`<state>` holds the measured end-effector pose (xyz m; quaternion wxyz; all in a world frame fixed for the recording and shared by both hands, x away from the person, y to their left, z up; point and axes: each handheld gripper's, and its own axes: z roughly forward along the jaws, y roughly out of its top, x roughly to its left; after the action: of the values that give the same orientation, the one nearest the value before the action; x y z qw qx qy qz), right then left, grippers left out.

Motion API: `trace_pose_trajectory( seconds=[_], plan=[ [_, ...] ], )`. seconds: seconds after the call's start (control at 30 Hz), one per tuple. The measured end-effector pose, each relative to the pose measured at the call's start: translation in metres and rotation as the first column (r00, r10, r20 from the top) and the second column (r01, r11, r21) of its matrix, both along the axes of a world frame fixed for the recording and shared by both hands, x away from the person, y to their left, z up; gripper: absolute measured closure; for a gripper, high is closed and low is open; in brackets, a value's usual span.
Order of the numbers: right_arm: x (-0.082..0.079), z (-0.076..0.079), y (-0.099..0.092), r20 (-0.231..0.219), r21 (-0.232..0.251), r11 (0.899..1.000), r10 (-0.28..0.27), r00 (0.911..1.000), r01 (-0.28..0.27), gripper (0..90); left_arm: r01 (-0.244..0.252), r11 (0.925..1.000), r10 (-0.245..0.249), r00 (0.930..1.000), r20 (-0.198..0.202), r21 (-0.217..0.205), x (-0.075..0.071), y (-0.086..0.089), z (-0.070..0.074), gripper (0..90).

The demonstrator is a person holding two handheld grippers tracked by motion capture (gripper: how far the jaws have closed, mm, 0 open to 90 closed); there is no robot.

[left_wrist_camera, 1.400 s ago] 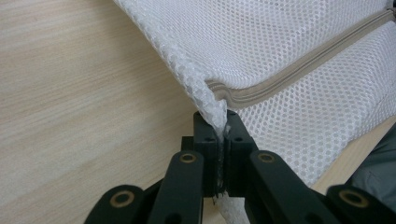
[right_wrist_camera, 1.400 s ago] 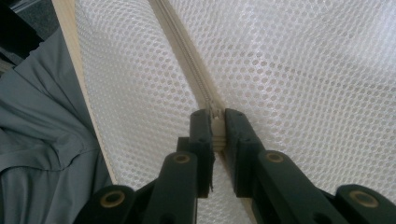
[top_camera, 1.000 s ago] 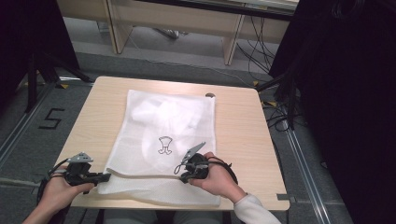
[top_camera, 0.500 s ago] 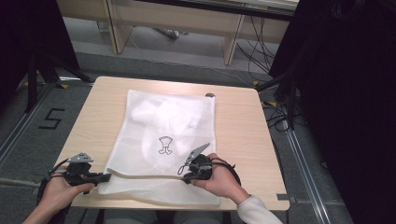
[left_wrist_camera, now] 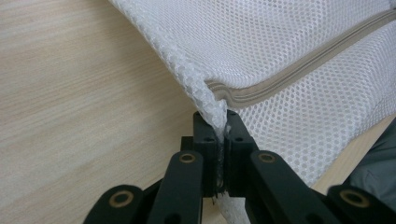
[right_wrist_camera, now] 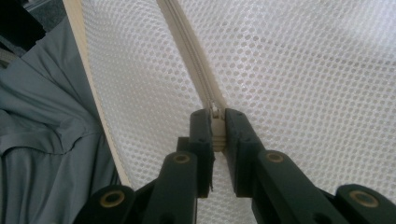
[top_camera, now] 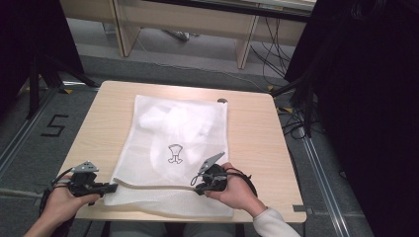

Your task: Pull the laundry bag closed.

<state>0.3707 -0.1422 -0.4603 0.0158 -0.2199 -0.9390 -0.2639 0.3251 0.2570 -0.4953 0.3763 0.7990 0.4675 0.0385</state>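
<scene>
Left gripper (left_wrist_camera: 222, 126): jaws clamped tight on the corner of the white mesh bag (left_wrist_camera: 289, 56), a pinch of netting squeezed between the pads right where the beige zipper (left_wrist_camera: 299, 70) ends. In the high view, sitting at about 8 o'clock on the table (top_camera: 257, 128), left gripper (top_camera: 112, 187) lying level and pointing toward 3 o'clock, held by the left hand (top_camera: 62, 205) at the near edge.

Right gripper (right_wrist_camera: 215, 126): jaws closed on the zipper pull (right_wrist_camera: 215, 114), zipper tape (right_wrist_camera: 189, 46) running away from the pads toward 11 o'clock in that view, mesh on both sides. In the high view, right gripper (top_camera: 200, 178) at about 5 o'clock on the table, gripped by the right hand (top_camera: 237, 190), pointing toward 9 o'clock along the zipper line.

Zipper (top_camera: 153, 185) stretched between the two grippers across the near end of the bag. Mesh bag (top_camera: 183, 123) spread flat on the middle of the table, long side running from 6 to 12 o'clock, near edge reaching the table's rim. Small black printed mark (top_camera: 174, 153) at the bag's centre; paler bunched cloth (top_camera: 173, 118) showing through the netting toward 12 o'clock.

Grey trouser fabric (right_wrist_camera: 46, 140) below the table edge at 9 o'clock in the right gripper view.
</scene>
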Motion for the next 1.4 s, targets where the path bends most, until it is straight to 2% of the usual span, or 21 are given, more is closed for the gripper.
trace_pose_trajectory(
  seconds=[0.03,0.1,0.13,0.17,0.2,0.27,0.3,0.37,0.4,0.43,0.47,1.1,1.27,1.4],
  plan=[
    [0.000,0.000,-0.001,0.003,-0.003,1.000,-0.003,1.0000,0.003,82.8,-0.029,0.9992,0.029,0.9996,0.005,-0.026,-0.001,-0.003,-0.001,85.8],
    [0.000,0.000,-0.002,0.005,0.000,1.000,-0.001,1.0000,0.001,82.8,0.000,1.0000,0.000,1.0000,-0.001,0.000,0.000,0.000,0.000,85.7],
    [-0.001,0.000,-0.003,0.007,-0.001,1.000,-0.010,0.9999,0.010,82.8,-0.031,0.9992,0.031,0.9995,0.004,-0.025,-0.001,-0.003,-0.001,85.8],
    [-0.001,0.000,-0.003,0.004,-0.001,1.000,-0.010,0.9999,0.010,82.7,-0.011,0.9999,0.011,0.9999,0.002,-0.006,0.000,-0.001,0.000,85.8],
    [-0.001,0.001,-0.004,0.001,0.001,1.000,-0.008,1.0000,0.008,82.7,-0.031,0.9993,0.031,0.9995,0.007,-0.021,-0.001,-0.003,-0.001,85.7],
    [-0.001,0.001,-0.004,0.000,0.001,1.000,-0.012,0.9999,0.012,82.8,0.000,1.0000,0.000,1.0000,-0.002,-0.001,0.000,0.000,0.000,85.8],
    [-0.003,0.002,-0.005,-0.009,-0.003,0.999,-0.037,0.9993,0.036,82.8,-0.013,0.9999,0.013,0.9999,0.002,-0.010,0.000,-0.001,0.000,85.7],
    [-0.003,0.002,-0.006,0.000,-0.004,1.000,-0.028,0.9996,0.028,82.8,-0.015,0.9998,0.016,0.9997,0.020,-0.008,-0.001,-0.001,-0.001,85.7],
    [-0.003,0.002,-0.007,0.001,-0.007,0.999,-0.033,0.9995,0.033,82.7,0.001,1.0000,-0.001,1.0000,0.002,0.007,0.000,0.000,0.000,85.7],
    [-0.003,0.002,-0.008,-0.004,-0.003,0.999,-0.039,0.9992,0.039,82.8,-0.004,1.0000,0.004,1.0000,0.002,0.005,0.000,0.000,0.000,85.7],
    [-0.004,0.002,-0.009,-0.003,-0.005,0.999,-0.043,0.9991,0.043,82.8,-0.042,0.9988,0.042,0.9988,0.023,-0.025,-0.001,-0.003,-0.002,85.8],
    [-0.006,0.003,-0.021,0.006,-0.009,0.998,-0.055,0.9984,0.055,82.8,-0.033,0.9993,0.033,0.9990,0.030,-0.016,0.000,-0.003,-0.002,85.8],
    [-0.006,0.002,-0.025,-0.003,-0.013,0.998,-0.061,0.9981,0.061,82.8,-0.035,0.9993,0.035,0.9990,0.027,-0.013,0.000,-0.003,-0.002,85.7],
    [-0.006,0.002,-0.029,-0.007,0.000,0.998,-0.056,0.9984,0.056,82.7,-0.032,0.9995,0.032,0.9992,0.025,-0.007,0.000,-0.003,-0.002,85.8]
  ],
)
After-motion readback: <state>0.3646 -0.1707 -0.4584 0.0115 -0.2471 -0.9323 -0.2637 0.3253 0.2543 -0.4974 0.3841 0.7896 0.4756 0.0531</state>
